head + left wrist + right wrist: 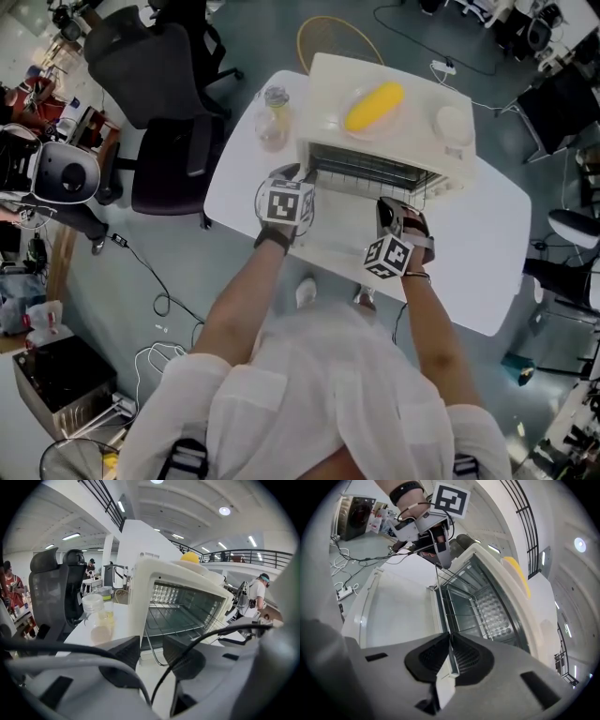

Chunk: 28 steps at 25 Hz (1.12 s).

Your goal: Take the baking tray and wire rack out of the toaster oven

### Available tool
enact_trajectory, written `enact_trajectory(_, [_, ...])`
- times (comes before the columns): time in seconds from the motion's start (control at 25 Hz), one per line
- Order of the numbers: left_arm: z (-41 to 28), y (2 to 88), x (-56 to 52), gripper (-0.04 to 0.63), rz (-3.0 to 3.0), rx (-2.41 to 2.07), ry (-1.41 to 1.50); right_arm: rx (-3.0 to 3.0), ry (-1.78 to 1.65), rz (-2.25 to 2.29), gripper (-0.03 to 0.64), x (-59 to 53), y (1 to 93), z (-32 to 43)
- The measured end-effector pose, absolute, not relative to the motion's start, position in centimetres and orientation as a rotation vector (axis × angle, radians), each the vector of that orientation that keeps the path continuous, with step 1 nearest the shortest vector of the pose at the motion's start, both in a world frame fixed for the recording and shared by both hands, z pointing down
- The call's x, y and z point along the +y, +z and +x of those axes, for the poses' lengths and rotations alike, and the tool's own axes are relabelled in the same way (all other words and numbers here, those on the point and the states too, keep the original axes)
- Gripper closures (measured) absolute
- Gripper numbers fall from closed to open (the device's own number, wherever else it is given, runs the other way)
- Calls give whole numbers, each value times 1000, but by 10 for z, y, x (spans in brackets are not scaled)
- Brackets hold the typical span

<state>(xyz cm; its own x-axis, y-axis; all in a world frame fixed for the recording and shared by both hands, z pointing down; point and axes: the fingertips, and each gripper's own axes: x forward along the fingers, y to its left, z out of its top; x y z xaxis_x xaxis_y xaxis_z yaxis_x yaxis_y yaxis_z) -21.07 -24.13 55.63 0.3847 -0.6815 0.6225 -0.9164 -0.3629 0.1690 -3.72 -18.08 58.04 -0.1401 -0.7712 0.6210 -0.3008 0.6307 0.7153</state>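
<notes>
The cream toaster oven (328,84) stands on the white table (487,262) with its door (333,230) folded down. The wire rack (375,173) sticks partly out of the opening. My right gripper (392,214) is shut on the rack's thin front edge (451,653), near its right end. My left gripper (292,176) is at the rack's left front corner. Its jaws stand open, and the rack's corner wire (149,652) passes between the fingers without being pressed. I cannot make out the baking tray apart from the rack.
A yellow corn-shaped object (375,105) and a round white piece (453,124) lie on top of the oven. A clear lidded jar (272,117) stands left of the oven. A black office chair (173,122) is beside the table's left end. People stand in the background (257,592).
</notes>
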Motion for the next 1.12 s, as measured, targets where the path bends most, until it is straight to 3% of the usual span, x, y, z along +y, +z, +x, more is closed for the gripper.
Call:
enact_trajectory(0.48, [-206,580,-250,460,2123,-1321,748,-1733,-530,856,591,-169,575,-39])
enact_trajectory(1.12, [-203,594,-260,574,2083,-1334,889,-1757,-526,803,592,-157,571,-39])
